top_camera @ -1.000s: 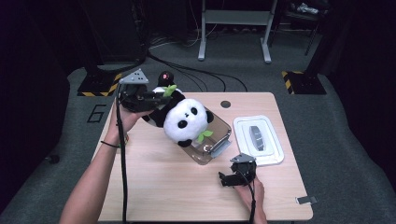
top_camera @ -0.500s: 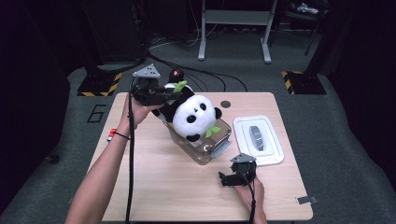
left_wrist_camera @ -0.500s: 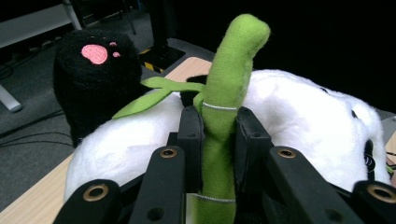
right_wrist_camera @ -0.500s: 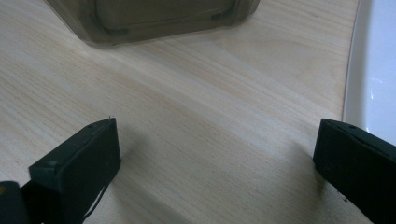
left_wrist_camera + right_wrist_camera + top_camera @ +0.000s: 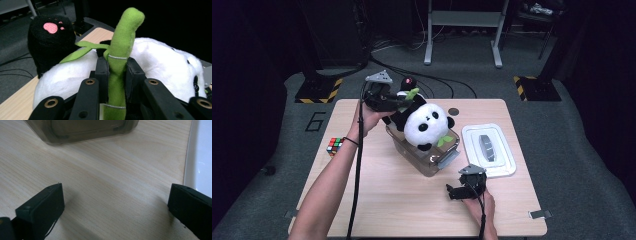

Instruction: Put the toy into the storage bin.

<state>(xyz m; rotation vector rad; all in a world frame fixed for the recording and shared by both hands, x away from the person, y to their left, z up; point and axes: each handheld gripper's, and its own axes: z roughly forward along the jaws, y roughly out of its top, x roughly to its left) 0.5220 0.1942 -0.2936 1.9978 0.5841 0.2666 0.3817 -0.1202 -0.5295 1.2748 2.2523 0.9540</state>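
Left gripper, high view: left gripper is reaching in at the far left part of the table, its jaws clamping the green bamboo stalk of the panda plush.
Panda plush, high view: lying head-down over the clear container, white head resting on the container's open top, black hind part tilting up toward the far edge.
Clear container, high view: sitting near the table's middle, a grey latch sticking out on its near right end.
White lid, high view: lying flat just to the right of the container, apart from it.
Right gripper, high view: right gripper is resting low on the table near the front edge, a hand holding it from behind.
Puzzle cube, high view: sitting at the left edge of the table, well apart from the container.
Left gripper view: both black jaws are pressing the bamboo stalk from either side; a green leaf is branching off to the left; white plush body lying behind; a black paw with a pink pad sitting at upper left.
Right gripper view: jaws are standing wide apart with bare table between them, gripping nothing; the container base lying ahead; the white lid edge running along the right.
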